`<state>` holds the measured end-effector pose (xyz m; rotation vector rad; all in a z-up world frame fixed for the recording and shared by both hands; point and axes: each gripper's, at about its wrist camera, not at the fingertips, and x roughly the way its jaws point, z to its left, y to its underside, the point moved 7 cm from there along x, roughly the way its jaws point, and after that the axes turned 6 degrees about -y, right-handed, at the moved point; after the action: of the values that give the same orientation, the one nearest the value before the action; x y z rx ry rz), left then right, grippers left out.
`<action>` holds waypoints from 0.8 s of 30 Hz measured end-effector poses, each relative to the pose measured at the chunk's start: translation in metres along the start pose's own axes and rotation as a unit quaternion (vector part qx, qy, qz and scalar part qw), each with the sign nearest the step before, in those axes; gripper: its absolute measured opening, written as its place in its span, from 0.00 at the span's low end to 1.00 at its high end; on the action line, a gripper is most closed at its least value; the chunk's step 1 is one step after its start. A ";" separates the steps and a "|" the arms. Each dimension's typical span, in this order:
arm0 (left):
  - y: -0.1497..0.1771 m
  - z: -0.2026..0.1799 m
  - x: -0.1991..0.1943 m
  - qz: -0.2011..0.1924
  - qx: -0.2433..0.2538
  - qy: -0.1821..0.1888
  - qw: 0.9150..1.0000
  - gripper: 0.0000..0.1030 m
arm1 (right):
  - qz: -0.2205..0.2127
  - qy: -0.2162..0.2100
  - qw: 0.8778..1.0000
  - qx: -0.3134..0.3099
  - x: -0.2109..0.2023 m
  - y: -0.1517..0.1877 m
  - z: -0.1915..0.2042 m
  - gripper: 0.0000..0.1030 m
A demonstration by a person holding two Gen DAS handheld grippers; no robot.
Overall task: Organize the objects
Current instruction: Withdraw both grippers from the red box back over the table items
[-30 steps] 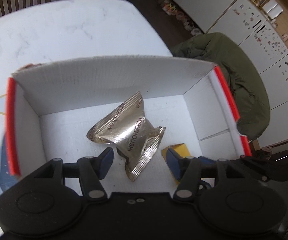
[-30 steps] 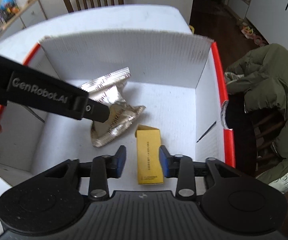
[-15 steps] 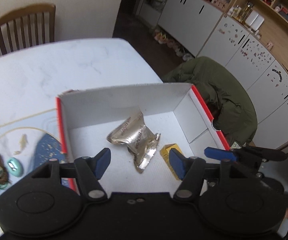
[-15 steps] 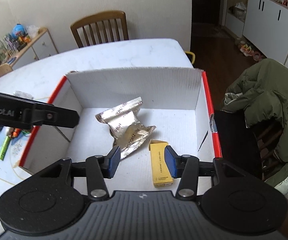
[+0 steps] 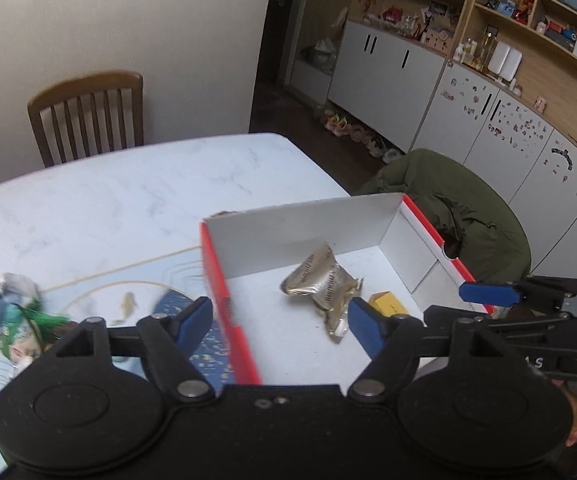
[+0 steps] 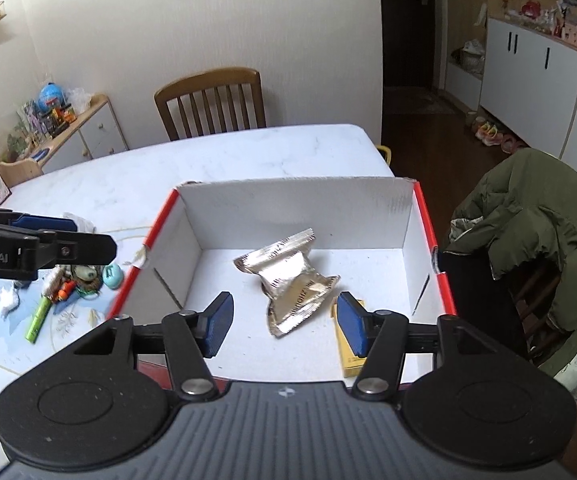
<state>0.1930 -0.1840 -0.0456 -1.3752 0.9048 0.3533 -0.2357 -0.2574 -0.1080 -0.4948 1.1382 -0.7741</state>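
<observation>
Yellow carton partly hidden behind the right gripper's pad, its print illegible; foil packet lettering too small to read; "Robot.AI" legible on the left gripper body; both lie inside the red-edged white box; both grippers spread, empty; small clutter beside the box; green jacket on a chair.

Right gripper fingers spread, empty, above white box; gold foil packet and yellow carton inside.
</observation>
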 end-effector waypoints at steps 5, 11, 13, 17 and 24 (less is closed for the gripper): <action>0.004 0.023 -0.021 -0.021 0.001 0.002 1.000 0.82 | -0.021 -0.001 0.999 0.025 -0.009 0.000 0.024 0.55; 0.014 0.057 -0.039 -0.040 0.002 -0.007 0.999 0.90 | -0.047 -0.015 0.998 0.034 -0.013 0.003 0.065 0.64; 0.019 0.070 -0.043 -0.041 0.001 -0.010 0.999 0.93 | -0.054 -0.021 0.998 0.038 -0.013 0.003 0.079 0.68; 0.029 0.097 -0.050 -0.040 -0.003 -0.012 0.999 0.98 | -0.069 -0.032 0.996 0.037 -0.013 0.003 0.109 0.74; 0.051 0.149 -0.058 -0.032 -0.028 -0.015 0.999 0.99 | -0.080 -0.053 0.995 0.036 -0.004 0.006 0.160 0.83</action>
<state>0.1723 -0.0172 -0.0478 -1.4435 0.8297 0.3522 -0.0858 -0.2560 -0.0527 -0.5662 0.9768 -0.9136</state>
